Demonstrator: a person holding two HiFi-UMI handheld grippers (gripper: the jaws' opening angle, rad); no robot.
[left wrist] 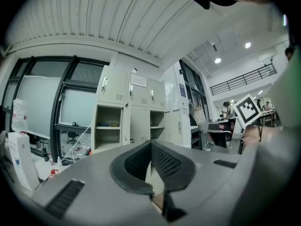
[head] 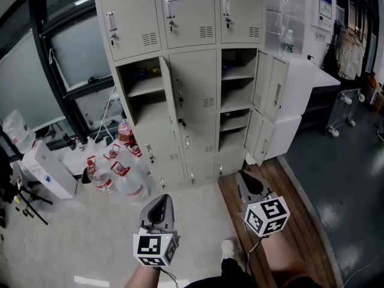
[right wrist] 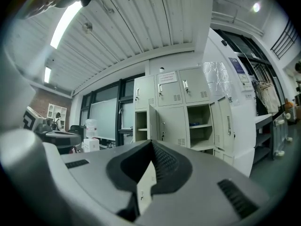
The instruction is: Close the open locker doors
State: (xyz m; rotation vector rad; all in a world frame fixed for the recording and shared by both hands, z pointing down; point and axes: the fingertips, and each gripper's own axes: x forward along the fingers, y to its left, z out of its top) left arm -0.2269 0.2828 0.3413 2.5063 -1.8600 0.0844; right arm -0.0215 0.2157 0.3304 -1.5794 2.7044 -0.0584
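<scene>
A beige locker bank (head: 192, 83) stands ahead. Its middle-left compartment (head: 141, 92) is open, its door (head: 168, 89) swung out edge-on. In the right column, the middle compartment (head: 237, 80) and the one below it (head: 233, 132) are open, with their doors (head: 271, 89) (head: 261, 138) swung to the right. My left gripper (head: 162, 199) and right gripper (head: 242, 175) point level at the lockers from well short of them, both shut and empty. The left gripper view shows shut jaws (left wrist: 151, 144) before the lockers (left wrist: 131, 117). The right gripper view shows the same (right wrist: 151, 144), with the open door (right wrist: 226, 126).
Several water bottles (head: 120, 176) and a white box (head: 49, 171) sit on the floor left of the lockers, by a black-framed window. A wooden floor strip (head: 288, 215) runs at the right. A white cabinet (head: 309, 23) and a wheeled cart (head: 345, 110) stand right of the lockers.
</scene>
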